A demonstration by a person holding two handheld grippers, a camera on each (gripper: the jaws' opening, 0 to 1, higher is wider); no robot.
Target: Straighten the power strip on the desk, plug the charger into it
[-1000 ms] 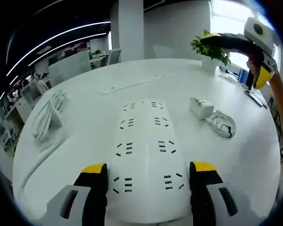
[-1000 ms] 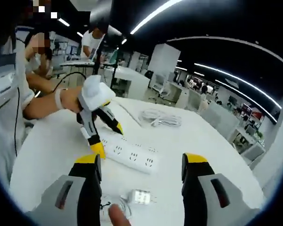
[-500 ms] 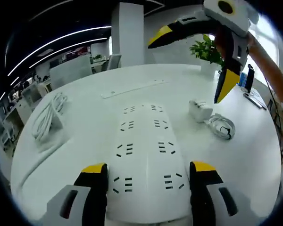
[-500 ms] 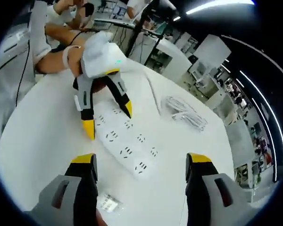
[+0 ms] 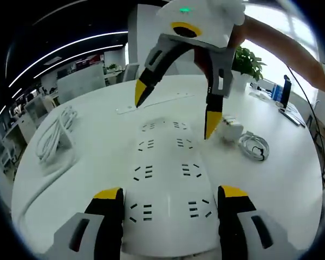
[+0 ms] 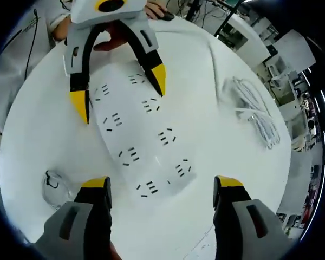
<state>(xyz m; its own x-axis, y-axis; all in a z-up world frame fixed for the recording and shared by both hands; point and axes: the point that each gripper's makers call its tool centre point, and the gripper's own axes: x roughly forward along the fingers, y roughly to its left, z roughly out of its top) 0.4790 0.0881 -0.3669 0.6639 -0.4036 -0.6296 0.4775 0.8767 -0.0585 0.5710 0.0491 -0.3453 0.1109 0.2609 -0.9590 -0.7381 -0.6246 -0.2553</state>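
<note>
- The power strip lies flat on the white worktop, with one gripper at each end of it; the straightening looks to be in hand rather than finished.
- The left gripper has its fingers spread wide on either side of the near end of the strip. They hold nothing, and whether they touch its edges is hard to tell.
- The right gripper hovers over the opposite end, fingers likewise parted and empty, and the strip runs away from it at a slant.
- The charger sits on the worktop just beside the strip, its coiled lead next to it. It is not plugged in, so that whole step is left.
- A bundle of white cable lies well apart on the other side, and a potted plant stands at the far edge.
- Nothing lies on the strip's sockets; the two grippers crowding it are the only likely obstacle.
</note>
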